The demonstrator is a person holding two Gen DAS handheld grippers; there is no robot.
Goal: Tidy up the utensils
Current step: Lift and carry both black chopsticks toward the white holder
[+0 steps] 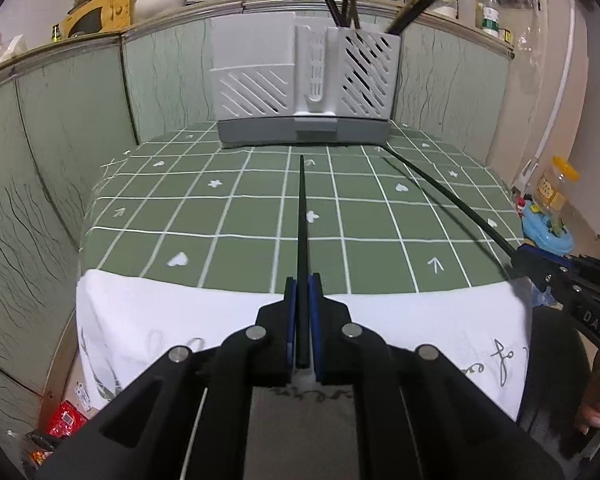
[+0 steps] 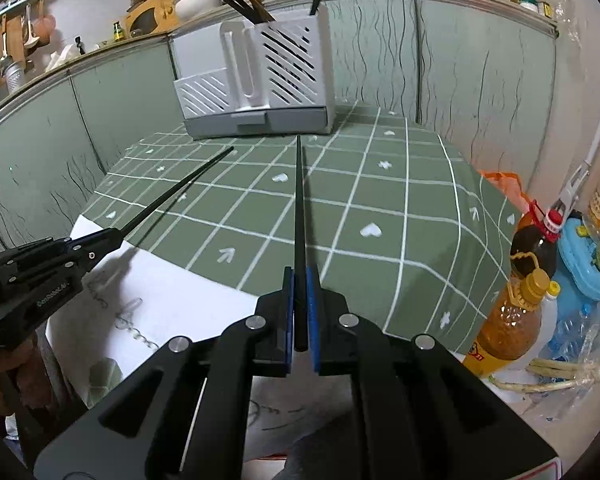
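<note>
Each gripper is clenched on one black chopstick: the left chopstick (image 1: pixel 303 216) in the left gripper (image 1: pixel 302 292), the right chopstick (image 2: pixel 299 216) in the right gripper (image 2: pixel 300 284), tips pointing ahead at the utensil holder (image 1: pixel 304 80). This looks like the carry step; next comes lifting each tip above the tall slatted compartment (image 1: pixel 366 68), already crowded with chopsticks. The checked tablecloth (image 1: pixel 240 216) ahead lies open; its edges fall off on both sides.

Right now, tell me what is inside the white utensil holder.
Several dark chopsticks stand in the tall slatted right compartment of the white utensil holder. Their lower ends are hidden behind the slats; the low left compartment's contents cannot be seen.
</note>
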